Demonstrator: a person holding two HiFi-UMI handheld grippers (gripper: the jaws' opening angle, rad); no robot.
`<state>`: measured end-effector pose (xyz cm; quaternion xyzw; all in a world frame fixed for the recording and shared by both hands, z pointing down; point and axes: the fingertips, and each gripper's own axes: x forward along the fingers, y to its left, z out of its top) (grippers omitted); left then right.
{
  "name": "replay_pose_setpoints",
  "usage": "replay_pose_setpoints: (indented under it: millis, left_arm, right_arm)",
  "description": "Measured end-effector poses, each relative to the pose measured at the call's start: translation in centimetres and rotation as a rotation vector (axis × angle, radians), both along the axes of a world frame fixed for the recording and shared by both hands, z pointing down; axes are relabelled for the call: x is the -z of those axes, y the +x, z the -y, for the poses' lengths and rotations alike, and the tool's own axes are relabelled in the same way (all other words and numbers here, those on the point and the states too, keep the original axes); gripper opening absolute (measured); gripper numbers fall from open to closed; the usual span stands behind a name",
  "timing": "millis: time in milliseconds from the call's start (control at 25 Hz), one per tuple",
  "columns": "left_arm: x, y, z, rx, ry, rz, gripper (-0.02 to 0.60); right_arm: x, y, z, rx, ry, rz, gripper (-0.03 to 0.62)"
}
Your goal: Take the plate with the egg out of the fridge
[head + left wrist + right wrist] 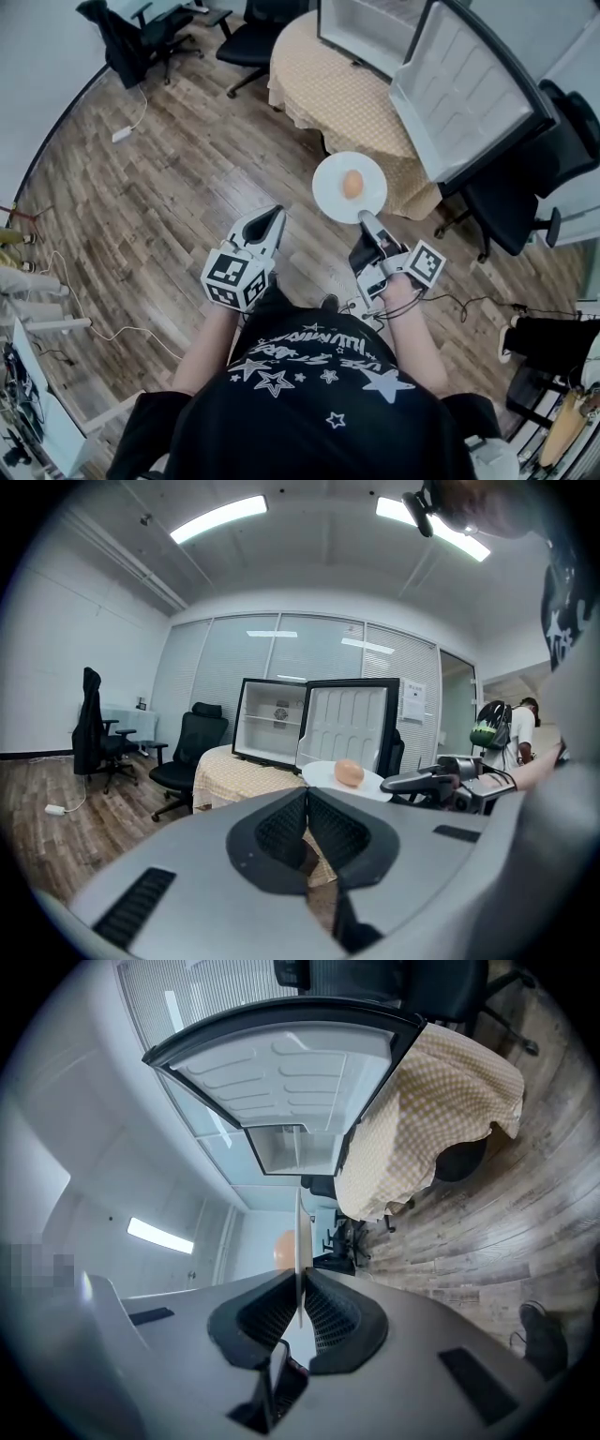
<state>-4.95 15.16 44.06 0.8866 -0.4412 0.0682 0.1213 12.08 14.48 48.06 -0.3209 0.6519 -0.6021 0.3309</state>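
A white plate (336, 194) with a brown egg (352, 184) on it hangs in the air over the floor, in front of the table. My right gripper (364, 218) is shut on the plate's near rim. In the right gripper view the plate (299, 1241) shows edge-on between the pads, the egg (285, 1247) to its left. My left gripper (277, 215) is shut and empty, held level to the left of the plate. The left gripper view shows the plate (323, 774) and egg (349, 772) beyond the left gripper (307, 794). The small fridge (375, 33) stands on the table, door (466, 86) open.
The table carries a beige checked cloth (337, 94). Black office chairs stand at the back left (141, 37), behind the table (258, 33) and to the right (525, 202). Cables (103, 319) lie on the wooden floor. A person's feet (511, 342) show at right.
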Motion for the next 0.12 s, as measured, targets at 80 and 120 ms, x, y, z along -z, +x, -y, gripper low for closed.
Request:
replay_pose_setpoints:
  millis: [80, 120]
  left_arm:
    - [-0.3, 1.3, -1.4, 0.01, -0.003, -0.001, 0.008]
    - [-0.4, 1.9, -2.1, 0.015, -0.005, -0.001, 0.008]
  right_arm:
    - [-0.2, 1.2, -1.3, 0.011, -0.004, 0.002, 0.038]
    - [-0.4, 1.9, -2.0, 0.016, -0.007, 0.002, 0.038]
